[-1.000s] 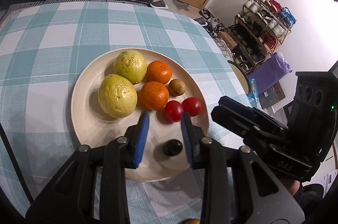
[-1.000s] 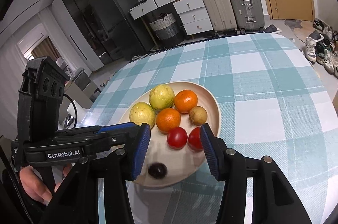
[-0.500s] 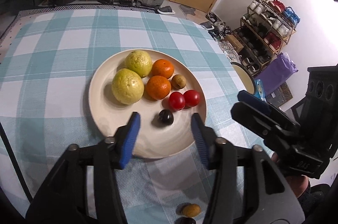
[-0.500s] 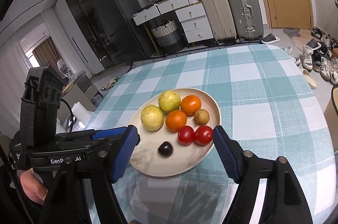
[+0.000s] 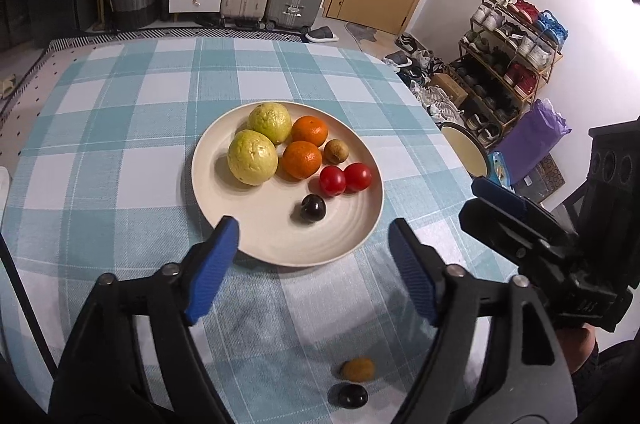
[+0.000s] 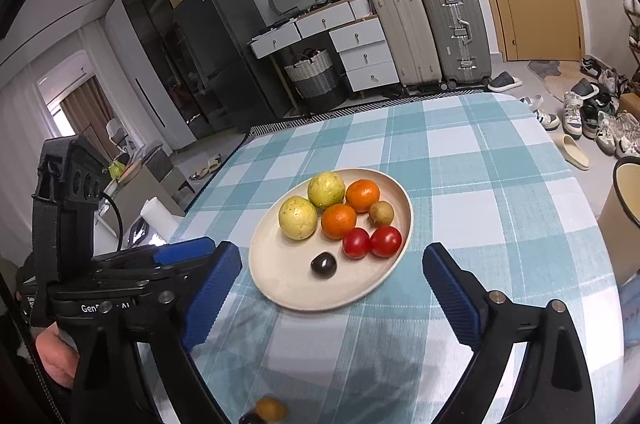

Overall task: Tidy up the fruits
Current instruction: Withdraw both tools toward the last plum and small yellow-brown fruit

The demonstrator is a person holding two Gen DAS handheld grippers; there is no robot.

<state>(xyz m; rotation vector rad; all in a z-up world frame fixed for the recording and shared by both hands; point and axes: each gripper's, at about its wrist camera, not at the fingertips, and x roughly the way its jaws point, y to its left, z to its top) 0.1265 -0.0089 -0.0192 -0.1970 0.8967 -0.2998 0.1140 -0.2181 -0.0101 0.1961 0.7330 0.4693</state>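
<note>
A cream plate (image 5: 256,244) (image 6: 280,280) on the checked tablecloth holds two yellow-green guavas (image 5: 253,162), two oranges (image 5: 302,159), a small brown fruit (image 5: 335,151), two red tomatoes (image 5: 345,178) and a dark plum (image 5: 313,208) (image 6: 323,264). My left gripper (image 5: 312,264) is open and empty, held above the plate's near edge. My right gripper (image 6: 332,292) is open and empty, also short of the plate. A small brown fruit (image 5: 357,369) (image 6: 271,408) and a dark plum (image 5: 348,395) lie on the cloth near me.
The right gripper's body (image 5: 540,248) shows at the right of the left wrist view. The table's right edge (image 5: 452,151) drops to a bin and shoe rack. Suitcases (image 6: 432,31) and drawers stand beyond the far edge.
Both grippers have pulled back and up from the plate and opened wide. The dark plum stays on the plate. Two loose fruits on the cloth have come into view.
</note>
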